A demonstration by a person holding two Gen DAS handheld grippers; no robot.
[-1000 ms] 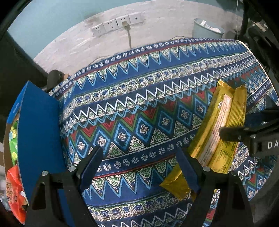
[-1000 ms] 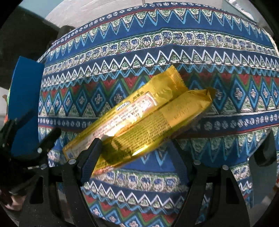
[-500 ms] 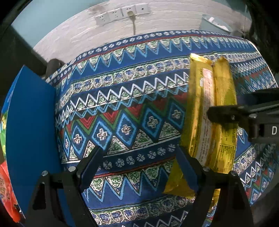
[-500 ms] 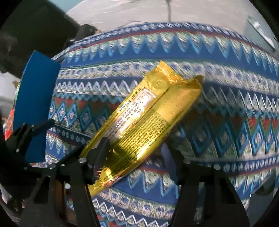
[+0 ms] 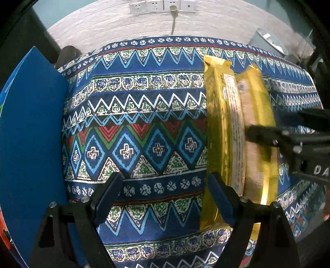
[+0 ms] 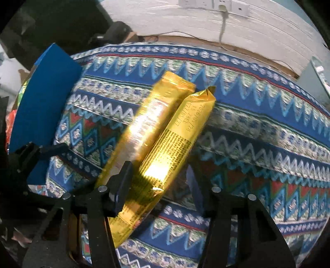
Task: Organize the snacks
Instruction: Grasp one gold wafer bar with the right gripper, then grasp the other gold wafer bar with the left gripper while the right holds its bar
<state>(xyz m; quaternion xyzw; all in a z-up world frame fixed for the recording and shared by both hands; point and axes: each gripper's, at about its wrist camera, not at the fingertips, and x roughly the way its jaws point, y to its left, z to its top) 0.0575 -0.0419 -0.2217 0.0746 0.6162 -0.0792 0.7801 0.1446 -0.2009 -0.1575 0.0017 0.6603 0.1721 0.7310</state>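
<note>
- Two gold foil snack packs (image 5: 224,132) (image 6: 169,148) lie side by side, touching along their length, on the patterned cloth (image 5: 144,127) (image 6: 257,144) that covers the bench.
- The right gripper (image 6: 158,185) has its jaws spread around the near end of the packs: one dark finger sits on the left pack and the other lies just right of the right pack. The gap looks wider than the packs, and no squeeze shows on the foil.
- In the left wrist view that same gripper (image 5: 257,134) reaches in from the right edge, its black fingertip lying across the right-hand pack.
- The left gripper (image 5: 165,193) is open and holds nothing; its right finger stands in front of the near end of the packs, its left finger over bare cloth.
- A blue box (image 5: 31,134) (image 6: 41,103) stands to the left of the packs, well apart from them. Its flat matte wall faces the cloth, and bits of red and green wrappers show past its outer edge.
- Behind the packs, a white wall carries a row of sockets (image 5: 160,6) (image 6: 214,5) with a cable hanging down.
- A pale grey bin (image 5: 268,43) stands beyond the far right corner of the bench.
- The packs are long, rounded and glossy, with crimped ends and fine printed text; the cloth is woven-looking, in blue, green, red and white zigzags and diamonds.
</note>
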